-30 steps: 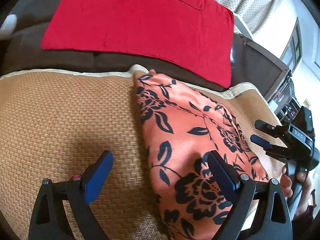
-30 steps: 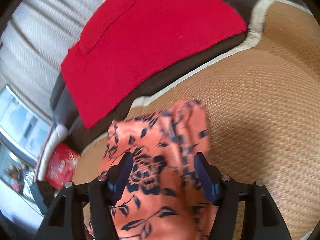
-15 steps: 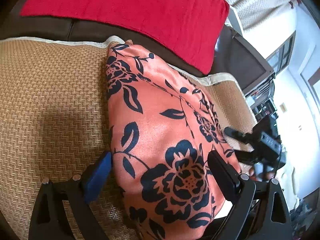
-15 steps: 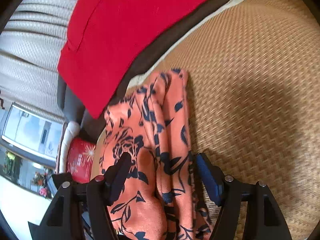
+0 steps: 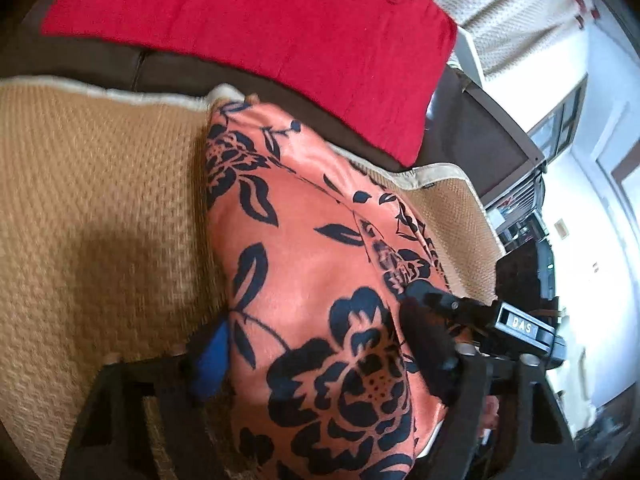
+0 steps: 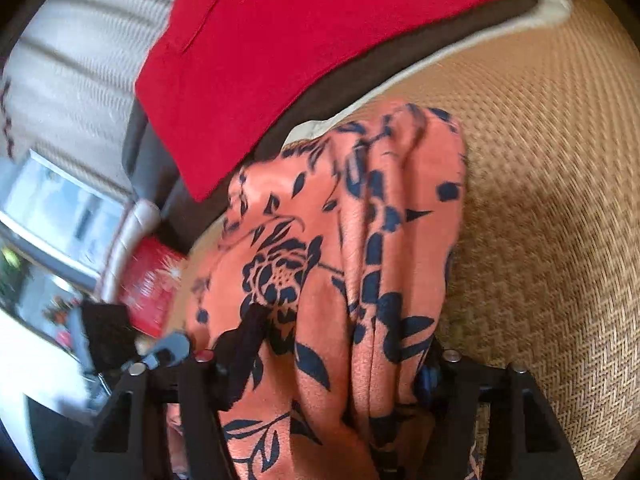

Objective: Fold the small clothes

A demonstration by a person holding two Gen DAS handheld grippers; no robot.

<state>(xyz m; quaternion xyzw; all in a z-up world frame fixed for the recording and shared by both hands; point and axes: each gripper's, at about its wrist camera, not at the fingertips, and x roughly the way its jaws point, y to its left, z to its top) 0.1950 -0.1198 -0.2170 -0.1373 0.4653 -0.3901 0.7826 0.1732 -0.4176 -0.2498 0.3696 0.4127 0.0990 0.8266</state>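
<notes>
An orange garment with a dark floral print [image 5: 304, 264] lies bunched lengthwise on a woven tan mat [image 5: 92, 208]. My left gripper [image 5: 320, 364] is open, its fingers straddling the garment's near end, cloth lying between them. My right gripper [image 6: 336, 364] is open too and straddles the same near end from the other side; the garment [image 6: 352, 248] fills the gap between its fingers. The right gripper's body also shows in the left wrist view [image 5: 500, 324], close beside my left one. The cloth hides both grippers' inner pads in part.
A red cushion [image 5: 256, 36] leans on the dark sofa back [image 5: 168, 76] behind the mat. The mat's pale edge [image 6: 440, 60] runs along the sofa back. A small red patterned cushion [image 6: 152, 288] lies at the left, with a window beyond it.
Both grippers have moved in over the garment's near end until they straddle it. The right gripper has come close beside the left one. The garment has bunched narrower.
</notes>
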